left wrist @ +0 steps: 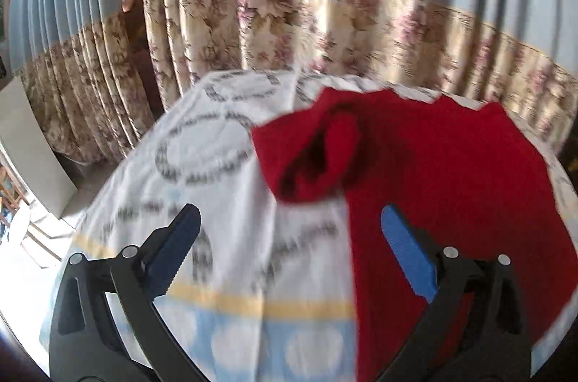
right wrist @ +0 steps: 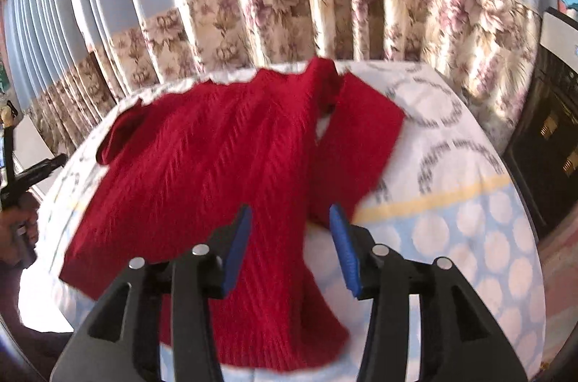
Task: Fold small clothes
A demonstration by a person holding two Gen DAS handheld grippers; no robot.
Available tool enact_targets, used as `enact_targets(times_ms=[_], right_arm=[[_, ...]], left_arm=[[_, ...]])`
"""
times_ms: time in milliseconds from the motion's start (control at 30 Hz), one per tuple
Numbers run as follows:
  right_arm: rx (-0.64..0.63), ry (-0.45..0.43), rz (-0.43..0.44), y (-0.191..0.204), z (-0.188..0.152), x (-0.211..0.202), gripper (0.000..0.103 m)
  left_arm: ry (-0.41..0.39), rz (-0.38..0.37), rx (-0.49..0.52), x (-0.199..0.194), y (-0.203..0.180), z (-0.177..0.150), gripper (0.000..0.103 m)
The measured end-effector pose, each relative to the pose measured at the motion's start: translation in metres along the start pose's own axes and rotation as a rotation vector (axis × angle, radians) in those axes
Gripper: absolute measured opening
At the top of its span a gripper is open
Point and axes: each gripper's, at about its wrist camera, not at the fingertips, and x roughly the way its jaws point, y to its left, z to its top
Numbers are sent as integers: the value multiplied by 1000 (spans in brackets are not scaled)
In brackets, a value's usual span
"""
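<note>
A red knitted sweater (right wrist: 224,165) lies spread on a bench covered with a white and pale-blue patterned cloth (right wrist: 462,201), filling the middle of the right wrist view; its sleeve (right wrist: 357,143) lies at centre right, beside the body, and the ribbed hem sits at the lower middle. In the left wrist view the other sleeve (left wrist: 318,150) lies crumpled at centre frame, its cuff gaping open. Both views are blurred.

The garment looks laid out but barely folded, so this reads as an early step: the sleeves are not yet brought in over the body. The next move probably calls for a fresh hold on a sleeve or a side edge, lifted and carried across.

The left gripper (left wrist: 289,248) has its jaws spread wide with nothing between them, above the cloth and the sweater's edge. The right gripper (right wrist: 289,244) has its jaws partly apart, above the lower body of the sweater, and no fabric is pinched.
</note>
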Motion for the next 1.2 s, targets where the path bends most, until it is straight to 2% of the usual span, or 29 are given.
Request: enact_targets(times_ms=[67, 233, 300, 600, 1000, 1100, 1200], right_arm=[[2, -22, 6, 3, 13, 9, 47], [39, -52, -20, -3, 38, 34, 65], [41, -56, -50, -5, 48, 45, 66], [-35, -57, -74, 13, 90, 87, 66], [-72, -43, -47, 39, 102, 104, 66], [-68, -47, -49, 41, 104, 106, 76], [-69, -40, -45, 41, 104, 107, 76]], left_arm=[[-11, 18, -5, 21, 2, 13, 99], [12, 29, -24, 64, 5, 30, 99], [16, 39, -23, 75, 3, 34, 100], [44, 80, 11, 103, 0, 33, 100], [67, 114, 45, 122, 4, 39, 100], [83, 106, 61, 129, 1, 39, 100], [100, 93, 73, 135, -3, 37, 100]])
